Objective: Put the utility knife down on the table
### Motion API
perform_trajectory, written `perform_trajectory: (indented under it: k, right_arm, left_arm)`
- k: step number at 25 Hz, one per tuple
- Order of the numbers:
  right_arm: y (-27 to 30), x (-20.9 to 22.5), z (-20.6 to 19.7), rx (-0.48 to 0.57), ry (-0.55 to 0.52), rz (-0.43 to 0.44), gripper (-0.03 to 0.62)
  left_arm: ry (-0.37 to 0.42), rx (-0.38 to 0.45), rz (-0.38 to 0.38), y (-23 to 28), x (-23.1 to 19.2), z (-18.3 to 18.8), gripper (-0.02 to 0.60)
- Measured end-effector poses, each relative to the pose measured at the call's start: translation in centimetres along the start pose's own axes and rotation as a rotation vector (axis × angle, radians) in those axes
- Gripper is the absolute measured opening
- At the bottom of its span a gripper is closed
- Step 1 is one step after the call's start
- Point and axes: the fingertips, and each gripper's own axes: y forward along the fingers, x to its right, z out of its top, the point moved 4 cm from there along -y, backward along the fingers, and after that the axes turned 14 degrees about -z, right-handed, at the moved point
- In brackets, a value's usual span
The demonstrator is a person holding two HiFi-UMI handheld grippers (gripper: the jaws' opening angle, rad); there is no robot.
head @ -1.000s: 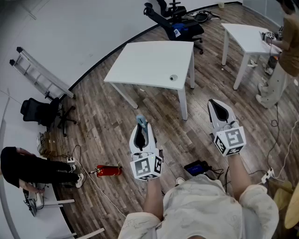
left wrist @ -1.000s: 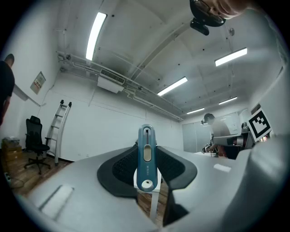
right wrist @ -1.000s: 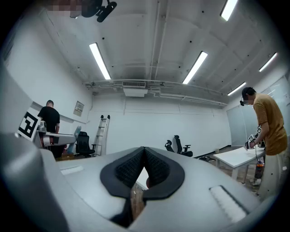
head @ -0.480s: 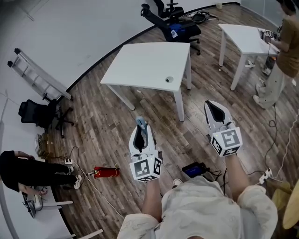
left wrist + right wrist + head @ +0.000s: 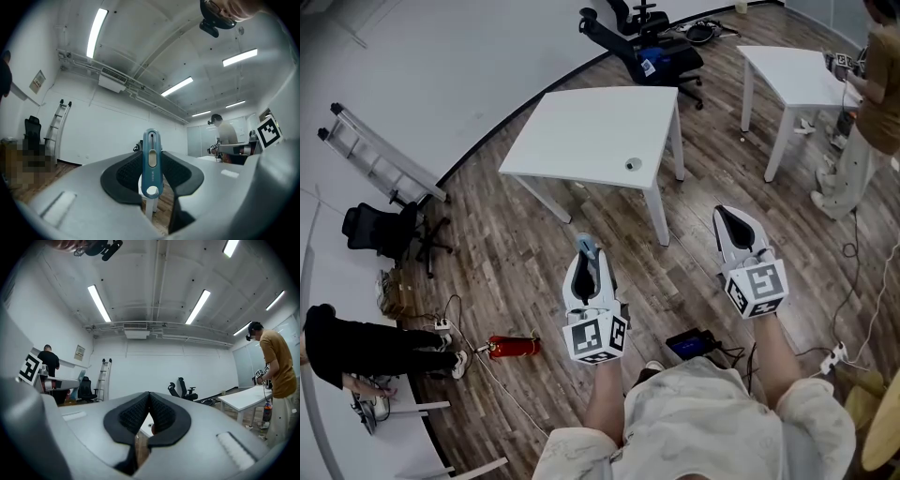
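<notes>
The fingers (image 5: pixel 127 174) of the left gripper (image 5: pixel 584 262) pinch the teal utility knife (image 5: pixel 152 161), which stands upright between the pads, its end poking past the fingertips. The right gripper (image 5: pixel 149 397) has its fingers pressed together on nothing. Ahead of both sets of fingertips, well apart, stands the white desk (image 5: pixel 581 131).

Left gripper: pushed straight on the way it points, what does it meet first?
Probably the white table: the left gripper, shut on the utility knife, points at its near edge with only floor between. Whether the knife tip meets the edge or clears the top is unclear.
</notes>
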Motion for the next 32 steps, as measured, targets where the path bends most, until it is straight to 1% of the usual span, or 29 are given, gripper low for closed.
perform_trajectory:
  k: [14, 23, 32]
  right_arm:
    - [0.2, 0.3, -0.1, -0.004, 0.004, 0.031, 0.006]
    - [1.6, 0.5, 0.1, -0.002, -0.041, 0.037, 0.006]
    - [3.3, -0.2, 0.4, -0.012, -0.090, 0.062, 0.006]
  left_arm:
    - [-0.010, -0.004, 0.019, 0.1, 0.9, -0.2, 0.147]
    - [-0.038, 0.010, 0.009, 1.9, 1.0, -1.0, 0.147]
    - [-0.078, 0.011, -0.004, 3.3, 0.9, -1.7, 0.147]
